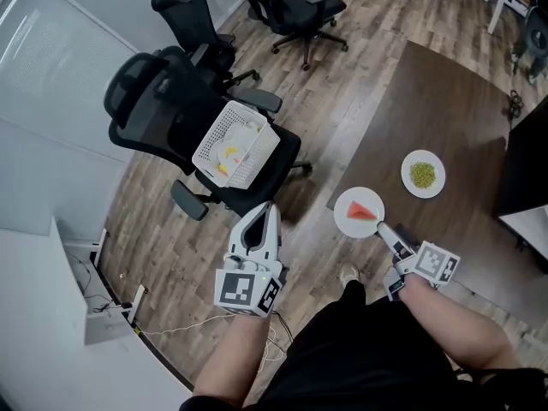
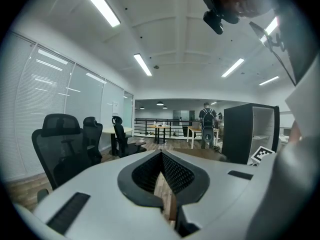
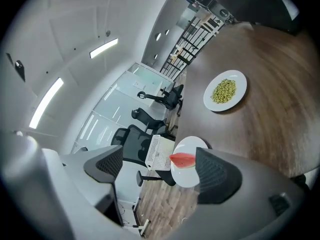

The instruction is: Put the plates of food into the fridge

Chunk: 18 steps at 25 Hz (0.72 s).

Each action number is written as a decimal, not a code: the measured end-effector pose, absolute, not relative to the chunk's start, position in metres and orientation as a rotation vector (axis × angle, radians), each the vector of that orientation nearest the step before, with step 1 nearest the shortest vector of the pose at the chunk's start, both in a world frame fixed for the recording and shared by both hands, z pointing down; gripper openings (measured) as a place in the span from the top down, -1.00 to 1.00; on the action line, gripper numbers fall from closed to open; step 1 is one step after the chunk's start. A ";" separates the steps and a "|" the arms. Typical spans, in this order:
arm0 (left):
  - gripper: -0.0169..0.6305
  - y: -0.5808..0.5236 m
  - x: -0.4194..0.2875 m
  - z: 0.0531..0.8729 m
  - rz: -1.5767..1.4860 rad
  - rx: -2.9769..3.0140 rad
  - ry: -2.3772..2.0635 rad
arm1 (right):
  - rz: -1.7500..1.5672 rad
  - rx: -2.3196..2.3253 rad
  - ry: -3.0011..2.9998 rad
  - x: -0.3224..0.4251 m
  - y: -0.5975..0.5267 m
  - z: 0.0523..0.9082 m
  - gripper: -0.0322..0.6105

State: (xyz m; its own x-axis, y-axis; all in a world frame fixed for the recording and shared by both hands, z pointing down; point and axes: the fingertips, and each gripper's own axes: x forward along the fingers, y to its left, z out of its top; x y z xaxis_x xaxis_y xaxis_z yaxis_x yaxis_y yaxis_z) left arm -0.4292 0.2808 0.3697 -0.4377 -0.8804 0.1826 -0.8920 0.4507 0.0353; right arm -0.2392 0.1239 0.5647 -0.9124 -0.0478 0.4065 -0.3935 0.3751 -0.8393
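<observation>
Head view shows the right tool [image 1: 385,232] with jaws apart at the near rim of the watermelon plate [image 1: 346,205] on the brown surface [image 1: 445,101]. The pea plate [image 1: 408,164] sits farther right, and the left tool [image 1: 259,229] is closed and empty.

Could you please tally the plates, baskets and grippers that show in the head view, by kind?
Plates: 2 (watermelon plate, green-food plate)
Baskets: 1 (white basket on the chair)
Grippers: 2 (left gripper, right gripper)
Total: 5
</observation>
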 end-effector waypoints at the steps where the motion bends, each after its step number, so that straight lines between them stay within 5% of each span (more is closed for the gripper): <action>1: 0.93 0.284 -0.431 0.371 0.097 1.551 -2.523 | 1.549 0.384 -2.322 -0.242 0.128 0.567 -0.55; 18: 0.93 0.304 -0.451 0.427 0.115 1.517 -2.437 | 1.660 0.381 -2.136 -0.254 0.193 0.632 -0.54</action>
